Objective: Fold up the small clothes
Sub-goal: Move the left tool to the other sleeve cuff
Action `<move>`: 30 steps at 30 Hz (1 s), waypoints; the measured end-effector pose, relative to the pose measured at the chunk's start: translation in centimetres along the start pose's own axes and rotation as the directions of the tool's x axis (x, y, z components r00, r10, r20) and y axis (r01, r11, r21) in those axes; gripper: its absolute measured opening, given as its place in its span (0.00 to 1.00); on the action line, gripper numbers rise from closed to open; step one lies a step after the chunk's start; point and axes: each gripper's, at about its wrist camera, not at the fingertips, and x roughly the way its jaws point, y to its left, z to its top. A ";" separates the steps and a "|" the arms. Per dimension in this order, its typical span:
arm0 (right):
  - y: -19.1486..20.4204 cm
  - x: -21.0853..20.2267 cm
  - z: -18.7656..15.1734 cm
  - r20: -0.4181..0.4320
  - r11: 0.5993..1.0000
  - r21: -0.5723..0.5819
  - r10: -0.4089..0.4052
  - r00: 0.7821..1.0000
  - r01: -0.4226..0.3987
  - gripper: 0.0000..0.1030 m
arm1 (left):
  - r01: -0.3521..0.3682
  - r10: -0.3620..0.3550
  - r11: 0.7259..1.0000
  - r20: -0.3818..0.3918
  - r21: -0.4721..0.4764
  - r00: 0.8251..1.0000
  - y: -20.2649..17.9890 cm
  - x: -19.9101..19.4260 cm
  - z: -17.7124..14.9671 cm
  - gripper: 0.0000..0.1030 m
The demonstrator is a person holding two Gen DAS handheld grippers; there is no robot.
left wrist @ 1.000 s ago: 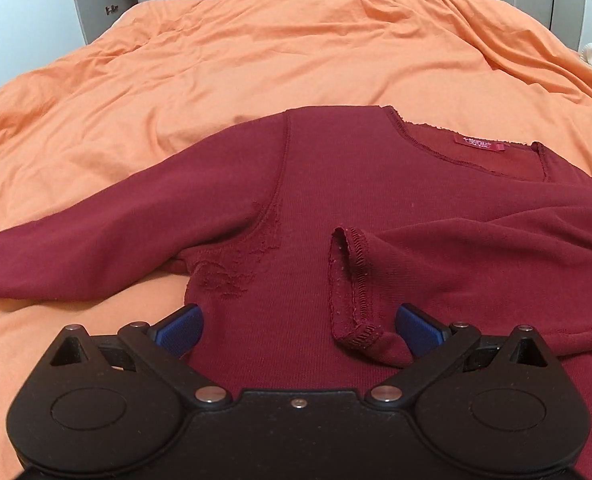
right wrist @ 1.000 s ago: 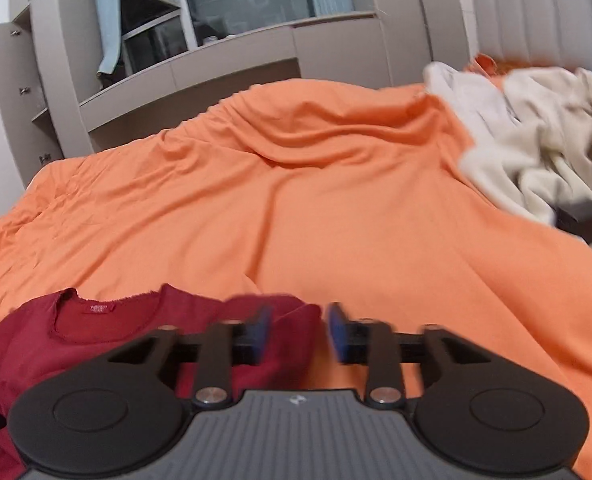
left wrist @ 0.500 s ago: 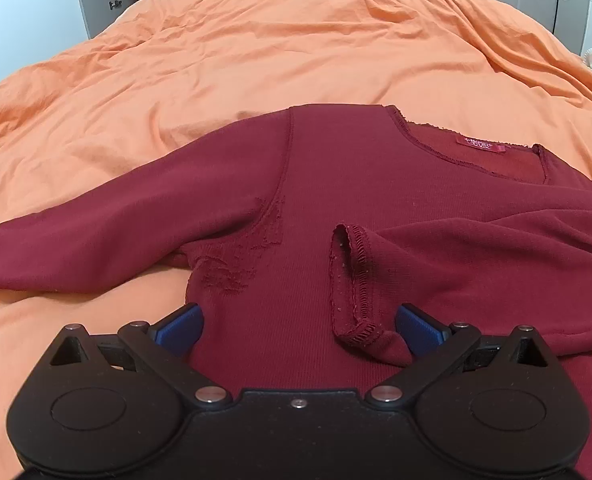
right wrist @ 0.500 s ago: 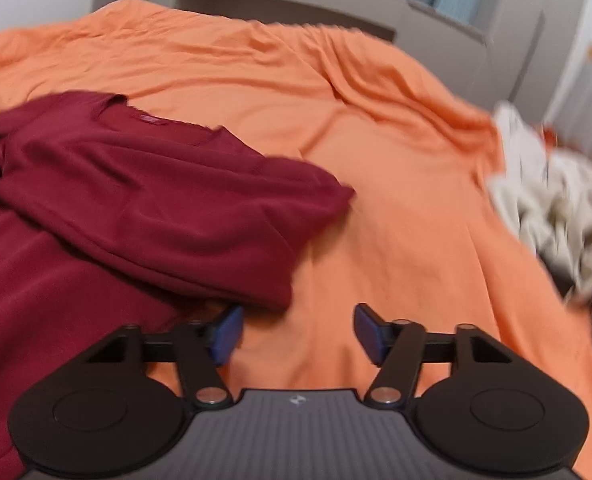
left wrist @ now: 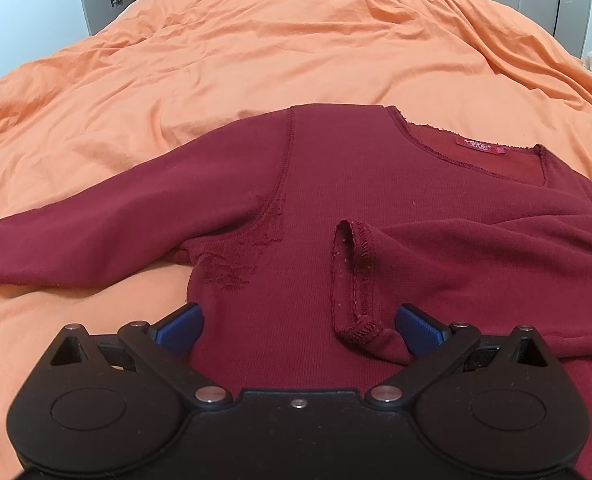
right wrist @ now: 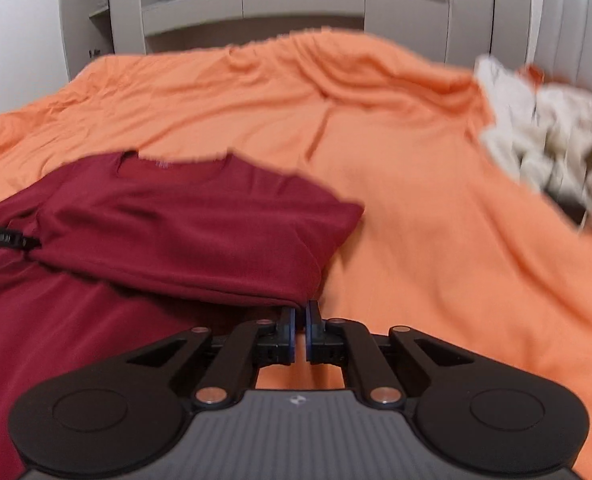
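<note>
A wide orange bed cover with soft wrinkles fills most of both views, and on it lies one dark red long-sleeved knit top, spread flat. Its long axis runs away from the left camera, with the neckline and its one small red label at the far end and the body toward the near edge of the cover. One sleeve stretches out over the cover to the left side; the other sleeve is folded across the chest, and its stitched cuff lies on the middle of the body. One heap of pale cream clothes sits on the cover far to the right of the top. The left gripper is spread wide, its two blue pads on either side of the cuff, holding nothing. The right gripper is almost closed at the folded right edge of the top; I cannot tell whether cloth is between the pads.
</note>
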 end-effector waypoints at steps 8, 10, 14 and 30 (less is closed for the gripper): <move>-1.6 -1.2 1.9 0.013 0.995 -0.022 0.097 0.995 -0.097 0.69 | 0.017 -0.017 1.000 -0.004 -0.014 1.000 0.3 -0.3 -0.4 1.00; -2.4 -1.6 2.7 0.029 0.995 -0.007 0.096 0.995 -0.095 0.69 | 0.023 -0.023 1.000 -0.004 -0.020 1.000 0.5 -0.3 -0.5 1.00; -4.8 -0.3 4.1 0.072 0.984 0.117 0.127 0.989 -0.135 0.72 | 0.034 -0.034 0.999 0.002 -0.026 0.999 0.7 -0.4 -0.7 1.00; -6.2 7.0 8.0 0.262 0.968 0.241 0.001 0.965 -0.066 0.07 | 0.092 -0.092 0.995 0.016 -0.037 0.996 1.3 -0.9 -1.1 1.00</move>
